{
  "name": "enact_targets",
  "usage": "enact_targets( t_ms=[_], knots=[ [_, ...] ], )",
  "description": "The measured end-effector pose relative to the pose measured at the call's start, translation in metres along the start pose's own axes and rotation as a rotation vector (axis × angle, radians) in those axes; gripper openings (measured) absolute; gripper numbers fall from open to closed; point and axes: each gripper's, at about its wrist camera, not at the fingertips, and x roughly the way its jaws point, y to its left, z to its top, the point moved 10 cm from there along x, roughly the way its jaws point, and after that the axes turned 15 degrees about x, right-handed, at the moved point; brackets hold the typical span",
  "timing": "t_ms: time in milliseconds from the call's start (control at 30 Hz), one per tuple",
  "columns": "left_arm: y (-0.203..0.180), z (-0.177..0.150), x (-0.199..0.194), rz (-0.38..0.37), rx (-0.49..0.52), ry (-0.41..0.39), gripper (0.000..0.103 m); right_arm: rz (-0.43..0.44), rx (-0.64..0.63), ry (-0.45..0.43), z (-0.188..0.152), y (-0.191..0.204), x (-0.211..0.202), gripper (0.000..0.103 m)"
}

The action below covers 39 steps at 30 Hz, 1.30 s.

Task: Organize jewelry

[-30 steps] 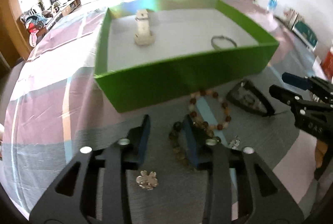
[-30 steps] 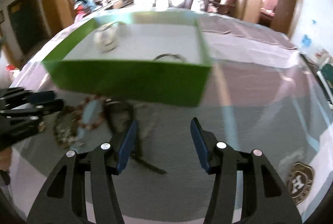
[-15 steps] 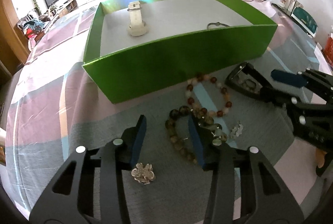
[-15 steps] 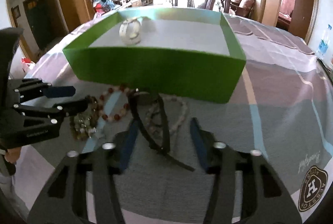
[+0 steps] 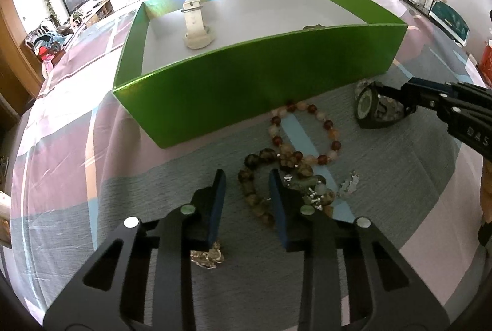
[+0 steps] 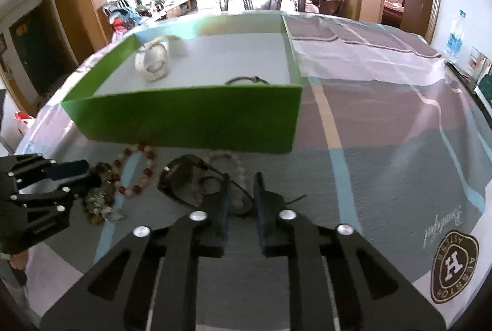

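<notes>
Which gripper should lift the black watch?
Right. The right gripper has just been closing its jaws around the black watch; the left gripper, closing too, straddles the dark bead bracelet.

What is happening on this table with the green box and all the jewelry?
A person with a gripper in each hand is sorting jewelry into the green box, which holds a white watch and a thin bracelet. The right gripper has just been closing and pinches the black watch. The left gripper has been closing too, around the dark bead bracelet, but does not press it yet. A red bead bracelet and a brooch lie on the table.
</notes>
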Motion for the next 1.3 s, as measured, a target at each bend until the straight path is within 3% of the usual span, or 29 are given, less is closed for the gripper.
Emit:
enact_targets(
  t_ms=[67,233,400,600,733,767,833,1000,1100,1233,1300],
  knots=[
    [0.000,0.000,-0.001,0.003,-0.002,-0.006,0.029,0.021,-0.011,-0.015,0.000,0.004,-0.005,0.036],
    [-0.001,-0.001,0.000,0.007,0.003,0.001,0.029,0.023,-0.022,-0.004,-0.003,0.006,-0.004,0.043],
    [-0.002,0.000,0.001,0.010,0.005,0.002,0.030,0.029,-0.019,0.060,-0.013,0.007,0.005,0.052],
    [-0.001,0.001,0.002,0.014,-0.002,0.003,0.034,0.127,-0.119,0.132,-0.035,0.039,-0.002,0.052],
    [-0.001,0.001,0.002,0.017,0.000,0.003,0.034,0.098,-0.135,0.093,-0.033,0.039,-0.003,0.052],
    [-0.001,0.001,0.002,0.019,0.003,0.004,0.033,0.099,-0.124,0.089,-0.031,0.038,-0.002,0.052],
    [-0.002,0.001,0.001,0.020,0.012,0.004,0.020,0.104,-0.096,0.081,-0.028,0.034,-0.002,0.052],
    [-0.005,0.001,0.000,0.017,0.022,0.003,0.017,0.076,-0.100,0.052,-0.023,0.030,0.001,0.052],
    [-0.004,0.001,0.001,0.016,0.017,0.003,0.017,0.098,-0.143,0.109,-0.034,0.041,0.005,0.037],
    [0.000,0.000,0.001,0.020,0.002,0.006,0.018,0.200,-0.177,0.174,-0.049,0.060,-0.002,0.035],
    [0.000,0.000,0.002,0.020,0.000,0.006,0.018,0.196,-0.181,0.154,-0.047,0.061,-0.004,0.036]
  ],
)
